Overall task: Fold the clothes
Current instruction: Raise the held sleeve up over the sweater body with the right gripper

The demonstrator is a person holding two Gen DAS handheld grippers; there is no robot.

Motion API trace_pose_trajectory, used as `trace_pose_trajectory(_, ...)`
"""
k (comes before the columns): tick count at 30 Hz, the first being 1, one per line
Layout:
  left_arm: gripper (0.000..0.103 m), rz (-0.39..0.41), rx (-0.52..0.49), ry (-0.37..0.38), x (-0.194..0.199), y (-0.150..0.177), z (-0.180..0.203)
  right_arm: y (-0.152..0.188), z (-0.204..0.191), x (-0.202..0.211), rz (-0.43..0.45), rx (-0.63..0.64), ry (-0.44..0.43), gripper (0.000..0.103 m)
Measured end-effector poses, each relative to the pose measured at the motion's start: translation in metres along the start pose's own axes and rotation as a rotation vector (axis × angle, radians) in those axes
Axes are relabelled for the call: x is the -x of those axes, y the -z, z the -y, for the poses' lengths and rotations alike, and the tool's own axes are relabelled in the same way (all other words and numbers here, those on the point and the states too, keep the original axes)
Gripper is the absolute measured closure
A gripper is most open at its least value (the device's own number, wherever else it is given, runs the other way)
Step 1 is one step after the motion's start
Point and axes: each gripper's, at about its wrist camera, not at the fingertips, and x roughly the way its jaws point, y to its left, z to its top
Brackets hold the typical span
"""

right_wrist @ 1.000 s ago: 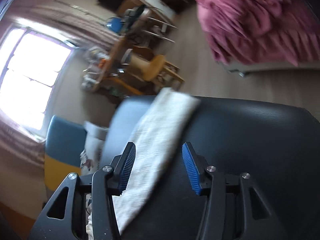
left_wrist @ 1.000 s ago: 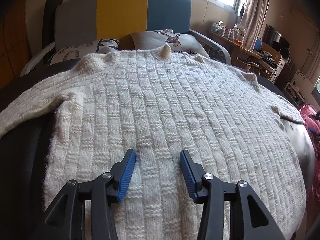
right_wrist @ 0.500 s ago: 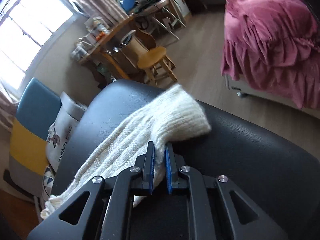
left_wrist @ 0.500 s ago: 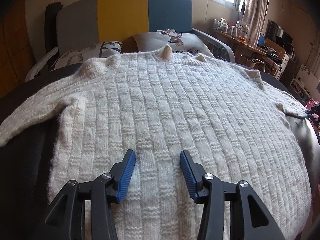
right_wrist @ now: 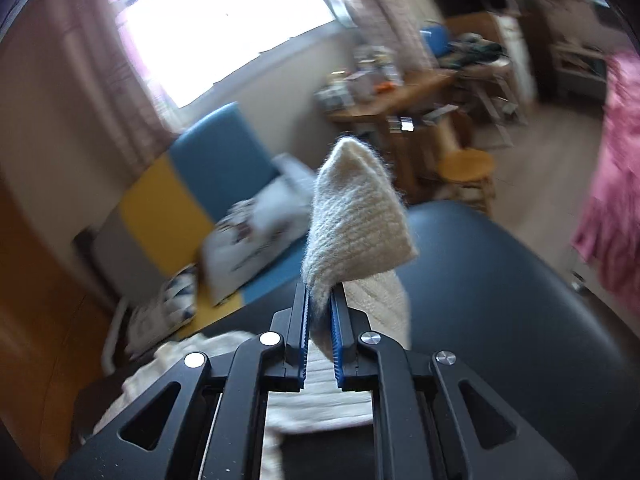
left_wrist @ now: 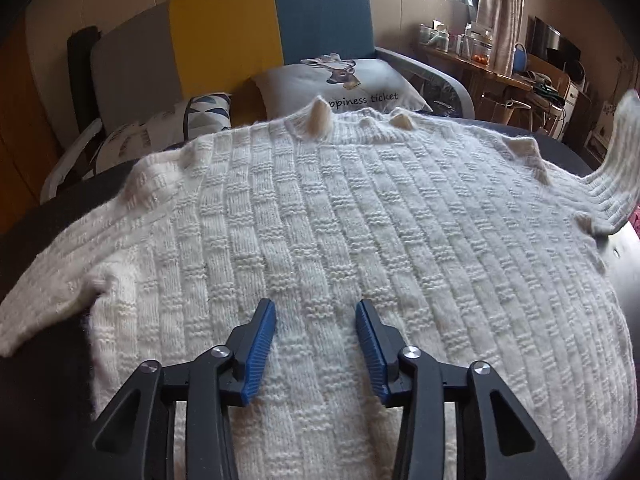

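Hovering, left gripper (left_wrist: 316, 344): it is hanging low over the lower middle of the sweater, blue pads apart and closing in, nothing but flat knit showing between them and no fold pinched.
Clamping, right gripper (right_wrist: 319, 334): its blue pads are pressing together on a bunch of the cream knit, and the sleeve end (right_wrist: 356, 216) is standing up in a blunt point just past the tips.
Lying, sweater (left_wrist: 344, 248): the cream, block-ribbed knit is spreading flat across the dark padded table (left_wrist: 24, 240), its neckline at the far edge and one sleeve trailing off to the left edge of the left wrist view.
Rising, far sleeve (left_wrist: 618, 152): at the right edge of the left wrist view the other sleeve is lifting clear of the table, curving upward.
Sitting beyond, sofa (left_wrist: 256, 32): grey, yellow and blue back panels are showing just past the table, with a printed cushion (left_wrist: 344, 84) leaning beside a patterned one.
Standing farther off, wooden stool (right_wrist: 466, 168): it is sitting beside a cluttered wooden desk (right_wrist: 384, 104) under the bright window.
Hanging at right, pink cover (right_wrist: 616, 184): it is blurring along the edge of the right wrist view.
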Motion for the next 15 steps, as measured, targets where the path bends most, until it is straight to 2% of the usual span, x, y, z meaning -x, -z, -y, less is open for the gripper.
trace_pose_trajectory(6,0.063,0.121,0.050,0.024,0.057,0.006,-0.023,0.020,-0.071,-0.005,-0.034,0.058,-0.127,0.093)
trace_pose_trajectory(8,0.063,0.103,0.044,0.011,0.057,0.011,-0.031,0.026,-0.090,-0.006,-0.049,0.069,-0.162,0.093)
trace_pose_trajectory(11,0.062,-0.070,0.011,-0.024,0.017,0.030,-0.041,0.036,-0.118,-0.011,-0.066,0.083,-0.203,0.093)
trace_pose_trajectory(14,0.065,-0.024,-0.032,-0.016,0.021,0.036,-0.043,0.042,-0.145,-0.021,-0.080,0.083,-0.245,0.093)
trace_pose_trajectory(15,0.066,-0.011,-0.013,0.005,0.025,0.032,-0.047,0.043,-0.155,-0.025,-0.083,0.086,-0.258,0.093)
